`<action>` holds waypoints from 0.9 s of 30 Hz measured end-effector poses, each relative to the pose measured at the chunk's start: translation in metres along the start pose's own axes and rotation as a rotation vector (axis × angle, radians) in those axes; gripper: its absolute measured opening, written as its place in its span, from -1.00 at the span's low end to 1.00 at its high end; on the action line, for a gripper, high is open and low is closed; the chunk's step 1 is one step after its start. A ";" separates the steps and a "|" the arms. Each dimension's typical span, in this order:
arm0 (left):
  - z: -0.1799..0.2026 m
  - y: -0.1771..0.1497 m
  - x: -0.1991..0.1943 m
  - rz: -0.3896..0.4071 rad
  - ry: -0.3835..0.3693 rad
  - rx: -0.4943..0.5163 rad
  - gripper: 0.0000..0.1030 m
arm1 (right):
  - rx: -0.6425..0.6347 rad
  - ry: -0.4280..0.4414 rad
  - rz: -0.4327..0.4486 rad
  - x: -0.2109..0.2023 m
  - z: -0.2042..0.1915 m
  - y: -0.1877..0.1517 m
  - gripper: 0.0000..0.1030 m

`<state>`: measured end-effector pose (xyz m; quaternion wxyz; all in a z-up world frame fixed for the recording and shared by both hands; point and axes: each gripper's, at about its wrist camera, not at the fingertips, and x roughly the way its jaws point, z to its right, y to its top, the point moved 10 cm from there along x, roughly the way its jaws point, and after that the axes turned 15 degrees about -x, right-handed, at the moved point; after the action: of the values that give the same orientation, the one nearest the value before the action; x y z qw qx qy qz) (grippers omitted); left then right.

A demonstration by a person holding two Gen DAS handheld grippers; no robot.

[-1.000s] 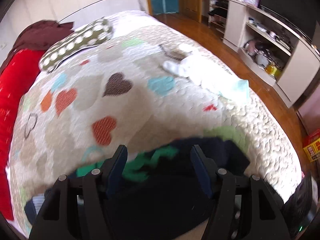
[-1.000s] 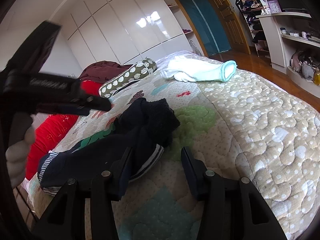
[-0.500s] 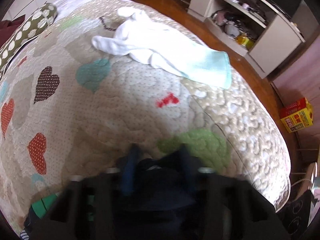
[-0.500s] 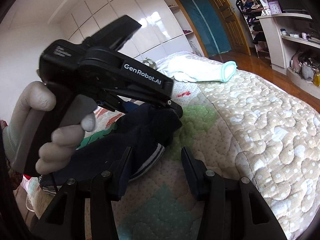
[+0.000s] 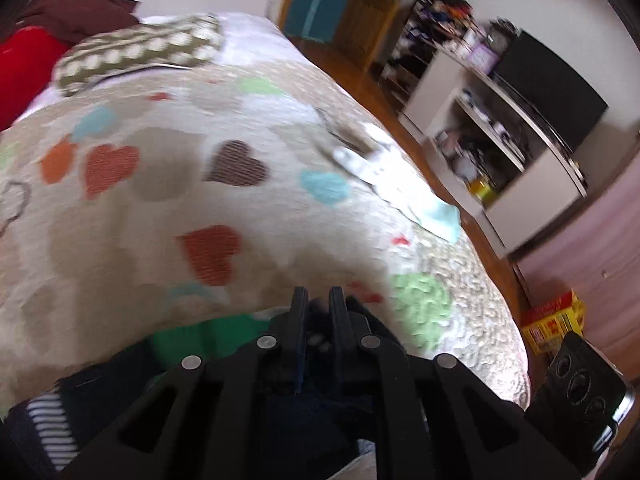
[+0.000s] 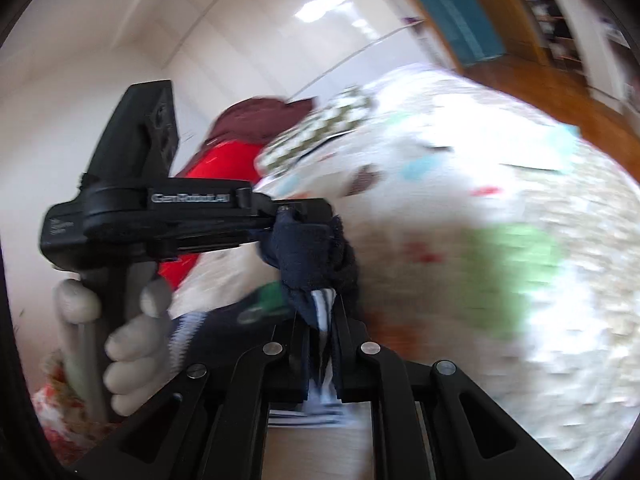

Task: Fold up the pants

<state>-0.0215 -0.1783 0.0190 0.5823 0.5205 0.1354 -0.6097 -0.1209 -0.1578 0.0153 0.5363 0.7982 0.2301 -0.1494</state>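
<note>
The bed (image 5: 160, 208) wears a heart-print quilt (image 5: 460, 344). A spotted pillow (image 5: 136, 54) lies at 11 o'clock, a white garment (image 5: 400, 192) at 2 o'clock, and dark pants (image 5: 120, 384) bunch at 6 o'clock on the near edge.

Dark knit cloth pants (image 6: 308, 248), quilted matt bedspread (image 5: 160, 208)
</note>
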 end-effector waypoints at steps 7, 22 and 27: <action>-0.101 -0.009 -0.083 0.187 0.037 -0.171 -0.16 | -0.114 0.156 -0.246 0.079 -0.085 -0.039 0.07; -0.210 -0.012 -0.132 0.484 0.170 -0.295 0.25 | -0.041 -0.200 -0.226 0.051 -0.010 -0.004 -0.82; -0.271 -0.015 -0.155 0.529 0.200 -0.405 0.28 | -0.068 -0.259 -0.344 0.107 -0.016 -0.027 -0.82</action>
<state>0.0611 0.1236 0.0208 0.7953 0.4687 0.1705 -0.3445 -0.0446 -0.1125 -0.0524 0.5546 0.7026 0.2971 -0.3323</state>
